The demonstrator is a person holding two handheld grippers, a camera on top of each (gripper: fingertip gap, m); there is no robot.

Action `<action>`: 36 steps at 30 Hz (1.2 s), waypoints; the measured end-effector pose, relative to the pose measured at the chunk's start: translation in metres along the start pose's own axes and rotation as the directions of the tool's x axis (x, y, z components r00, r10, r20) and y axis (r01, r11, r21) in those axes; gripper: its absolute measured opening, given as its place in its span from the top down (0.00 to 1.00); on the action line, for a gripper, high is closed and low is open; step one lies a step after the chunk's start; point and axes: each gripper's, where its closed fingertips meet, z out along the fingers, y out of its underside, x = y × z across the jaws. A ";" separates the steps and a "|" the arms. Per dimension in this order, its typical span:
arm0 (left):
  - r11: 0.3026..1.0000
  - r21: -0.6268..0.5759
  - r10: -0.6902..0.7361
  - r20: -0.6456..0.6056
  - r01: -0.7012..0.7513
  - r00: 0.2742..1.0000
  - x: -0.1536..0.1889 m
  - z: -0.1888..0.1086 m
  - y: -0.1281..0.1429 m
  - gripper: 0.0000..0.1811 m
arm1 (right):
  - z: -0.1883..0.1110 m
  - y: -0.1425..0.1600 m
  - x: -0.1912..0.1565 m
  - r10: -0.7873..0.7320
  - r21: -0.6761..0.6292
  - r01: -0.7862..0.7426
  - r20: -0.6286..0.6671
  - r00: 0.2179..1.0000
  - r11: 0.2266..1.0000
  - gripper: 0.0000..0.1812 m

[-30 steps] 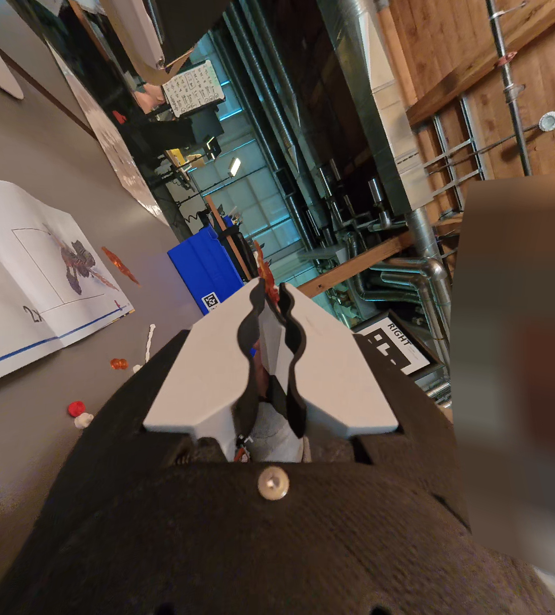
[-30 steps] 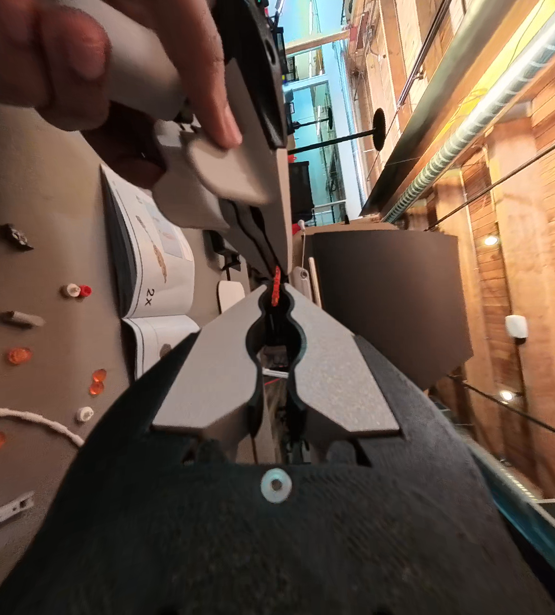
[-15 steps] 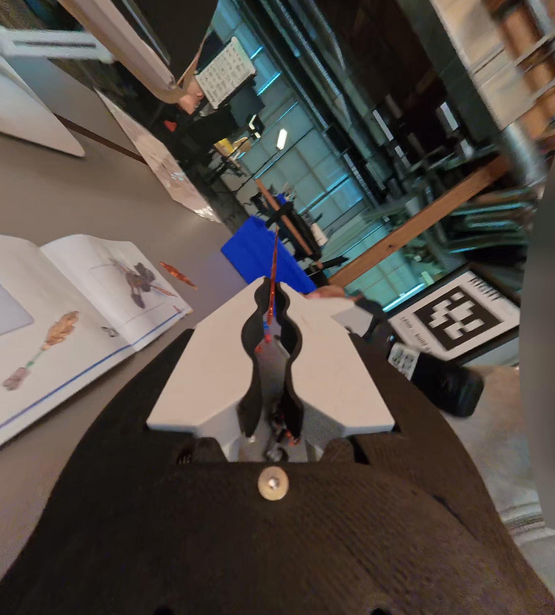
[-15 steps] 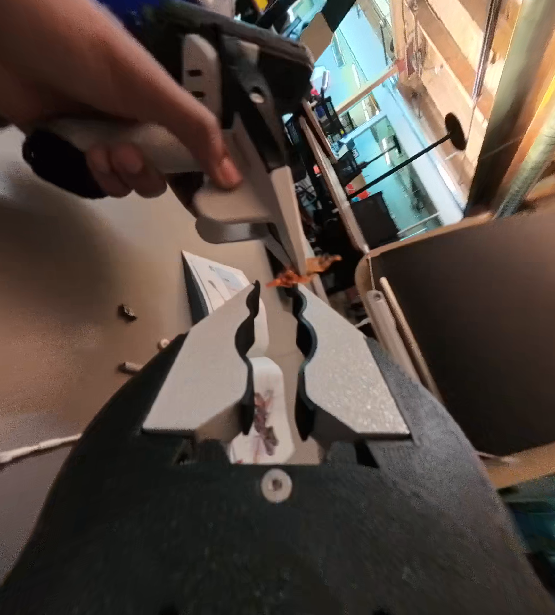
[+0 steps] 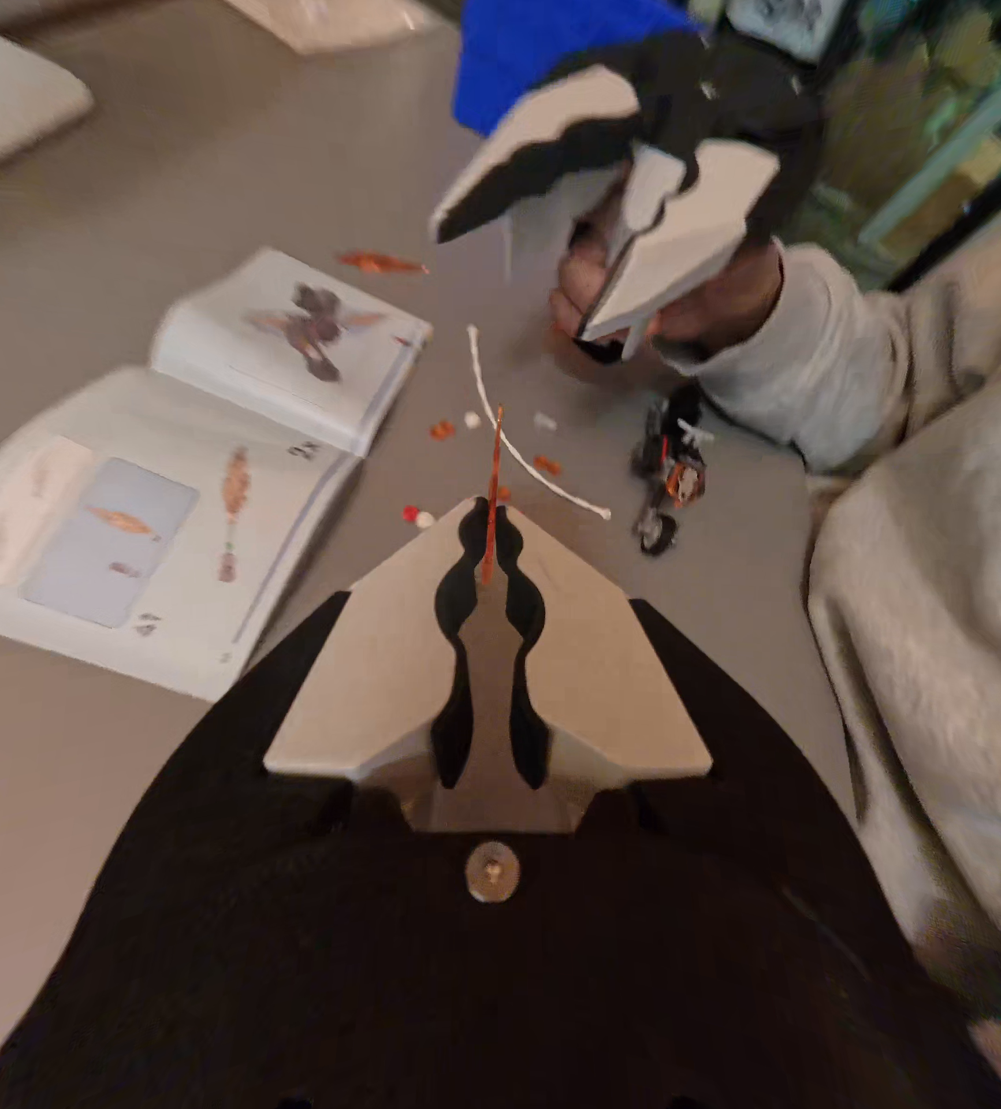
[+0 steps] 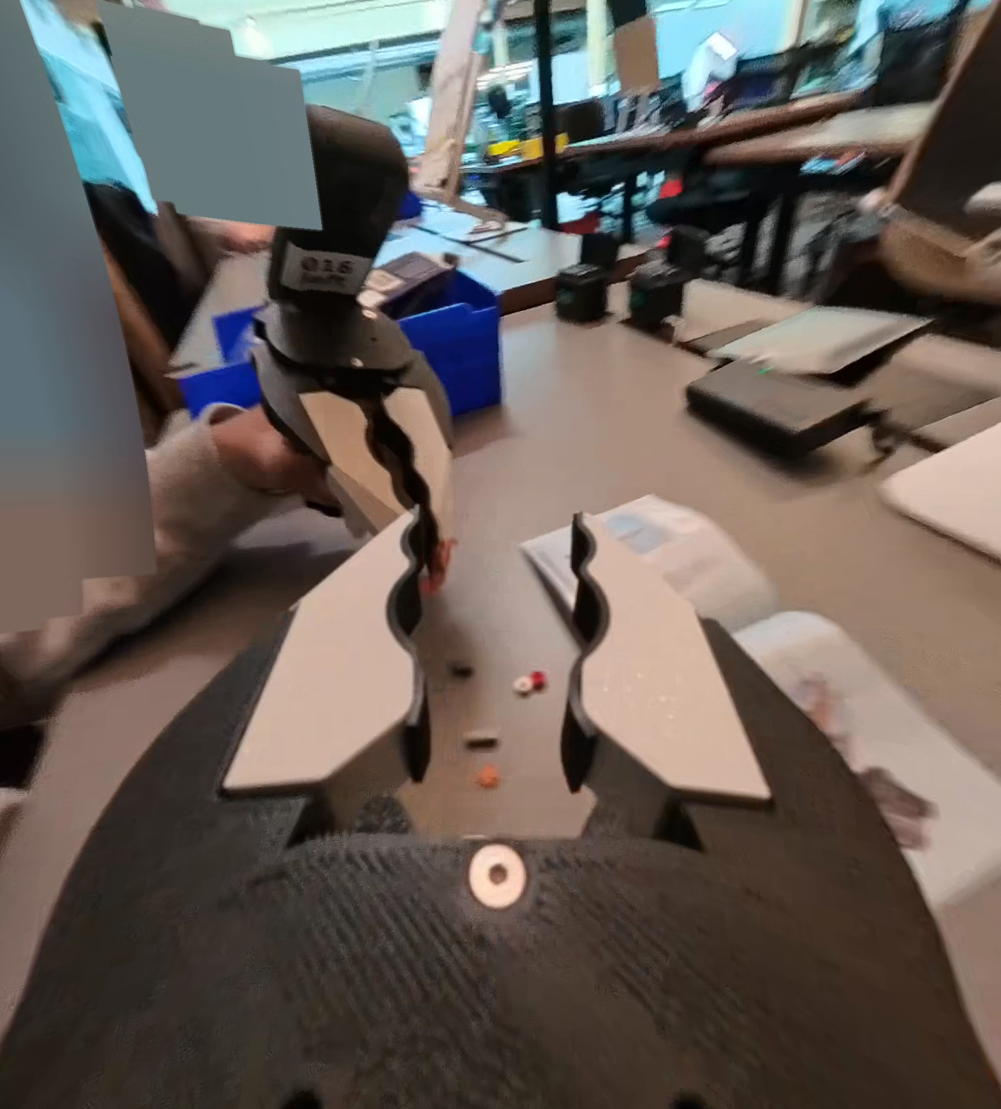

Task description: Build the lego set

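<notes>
Orange piece: a thin, translucent orange flame-shaped lego blade (image 5: 493, 480) is pinched at the tips of the left gripper (image 5: 489, 516); its long axis runs straight forward along the fingers, free end pointing away from the camera, above the grey tabletop (image 5: 126, 810).
Left claw: closed narrowly on the blade's lower end.
Right claw: the right gripper (image 6: 495, 534) stands wide apart with nothing between its fingers, tilted down over the table; in the left wrist view it hangs raised, held by a hand (image 5: 654, 300) in a pale grey sleeve.
Pose: seen from the right wrist view, the left gripper points steeply downward, tips just beside the right gripper's left finger.
Table: an open white instruction booklet (image 5: 186, 480) lies left; a thin white curved cord (image 5: 504, 438) and small orange, red and white loose pieces (image 5: 444, 429) lie near a dark, partly built lego model (image 5: 669, 474).
Unclear: motion blur smears the booklet and the model; the blade's gripped end is hidden between the pads.
</notes>
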 end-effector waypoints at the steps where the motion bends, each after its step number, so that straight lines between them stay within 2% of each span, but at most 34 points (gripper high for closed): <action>1: 0.999 -0.036 0.005 -0.028 -0.006 1.000 0.006 0.007 0.004 1.00 | 0.002 0.004 -0.005 0.051 -0.008 -0.051 0.052 0.997 0.999 0.75; 5: 0.998 -0.068 -0.001 -0.094 -0.006 0.996 0.019 0.022 0.007 1.00 | 0.006 0.017 -0.022 0.171 -0.083 -0.157 0.204 0.964 0.984 0.77; 9: 0.997 -0.071 -0.011 -0.107 0.003 0.994 0.021 0.023 0.008 1.00 | 0.007 0.030 -0.035 0.166 -0.164 -0.126 0.261 0.951 0.978 0.81; 14: 0.998 -0.058 -0.020 -0.125 0.013 0.992 0.023 0.022 0.006 1.00 | 0.009 0.045 -0.042 0.068 -0.237 -0.003 0.266 0.961 0.972 0.98; 20: 1.000 -0.014 -0.025 -0.137 0.023 0.990 0.024 0.020 -0.001 0.99 | 0.007 0.038 -0.040 0.076 -0.208 -0.021 0.262 0.962 0.978 1.00; 22: 0.999 -0.004 -0.036 -0.132 0.035 0.991 0.022 0.019 -0.001 0.90 | 0.005 0.029 -0.036 0.093 -0.166 -0.051 0.254 0.963 0.985 1.00; 24: 0.998 -0.008 -0.060 -0.136 0.060 0.989 0.019 0.019 0.000 0.87 | 0.000 0.019 -0.035 0.133 -0.123 -0.103 0.269 0.954 0.987 1.00; 28: 0.997 0.052 -0.049 -0.196 0.060 0.979 0.029 0.015 -0.010 0.94 | -0.005 0.008 -0.032 0.211 -0.076 -0.197 0.306 0.928 0.977 1.00; 31: 0.995 0.085 -0.039 -0.198 0.057 0.979 0.029 0.011 -0.015 0.99 | -0.005 0.009 -0.033 0.227 -0.079 -0.213 0.321 0.920 0.974 1.00; 36: 0.994 0.090 -0.038 -0.178 0.055 0.983 0.026 0.007 -0.016 0.99 | -0.004 0.014 -0.029 0.203 -0.094 -0.183 0.295 0.934 0.979 1.00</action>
